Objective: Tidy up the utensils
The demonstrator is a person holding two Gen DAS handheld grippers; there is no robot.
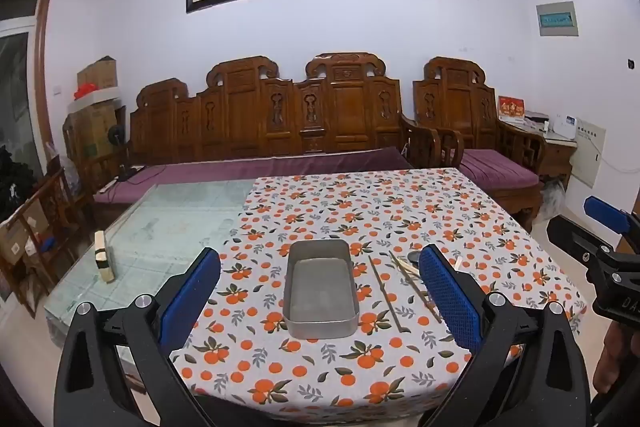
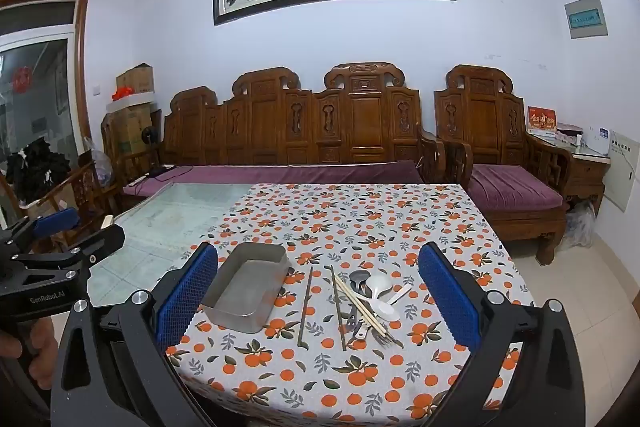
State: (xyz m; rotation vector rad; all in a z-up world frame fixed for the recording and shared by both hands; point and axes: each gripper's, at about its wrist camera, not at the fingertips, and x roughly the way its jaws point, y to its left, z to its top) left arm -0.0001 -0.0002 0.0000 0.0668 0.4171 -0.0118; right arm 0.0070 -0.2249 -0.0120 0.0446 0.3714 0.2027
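Your left gripper (image 1: 320, 291) and right gripper (image 2: 318, 291) gape wide, empty. Risk: the tangled pile of spoons, fork and chopsticks (image 2: 370, 301), right of the rectangular grey metal tray (image 2: 246, 291), probably scatters if nudged.

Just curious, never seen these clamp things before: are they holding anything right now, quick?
Left gripper: open, holding nothing; the empty metal tray sits on the table beyond it.
Right gripper: open, holding nothing.

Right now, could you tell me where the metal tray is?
The metal tray sits empty on the tablecloth, left of the utensil pile in the right wrist view.
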